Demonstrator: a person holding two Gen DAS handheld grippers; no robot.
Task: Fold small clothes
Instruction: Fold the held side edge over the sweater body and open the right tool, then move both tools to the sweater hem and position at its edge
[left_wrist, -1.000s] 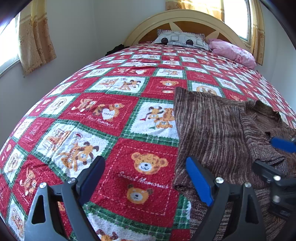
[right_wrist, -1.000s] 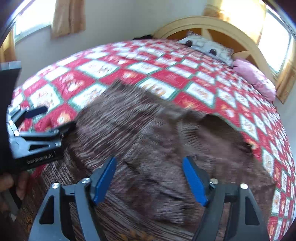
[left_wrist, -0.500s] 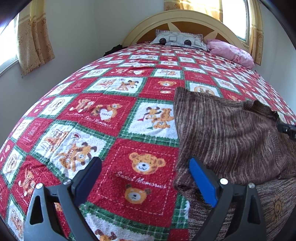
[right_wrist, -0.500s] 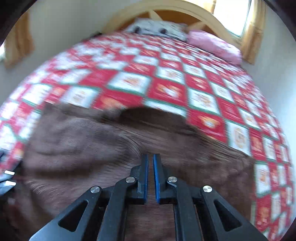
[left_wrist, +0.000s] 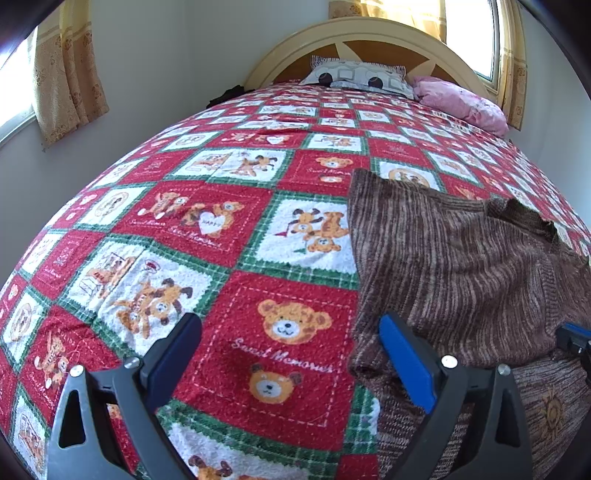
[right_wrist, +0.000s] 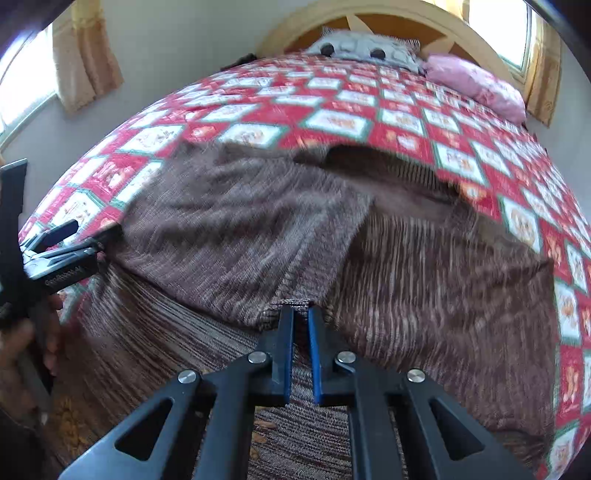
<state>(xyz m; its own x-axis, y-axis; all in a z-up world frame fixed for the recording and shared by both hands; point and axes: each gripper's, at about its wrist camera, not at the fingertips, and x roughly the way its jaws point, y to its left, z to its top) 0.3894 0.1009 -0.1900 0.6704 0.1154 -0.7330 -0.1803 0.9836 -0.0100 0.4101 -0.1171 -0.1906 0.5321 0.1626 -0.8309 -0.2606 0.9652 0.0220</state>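
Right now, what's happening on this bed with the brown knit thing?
A person with a gripper in each hand is folding a brown knitted sweater on the teddy-bear quilt. The right gripper is shut on the edge of a folded-over flap. The left gripper is open over the quilt beside the sweater, holding nothing.

A second ago the right gripper (right_wrist: 301, 314) stood wide open over the brown striped knitted sweater (right_wrist: 236, 229); its fingers (right_wrist: 284, 343) have since closed to a narrow gap, pinching a sleeve cuff at lower centre of the right wrist view. That sleeve now lies folded across the sweater's left half. In the left wrist view, the right gripper has dropped to the right edge.
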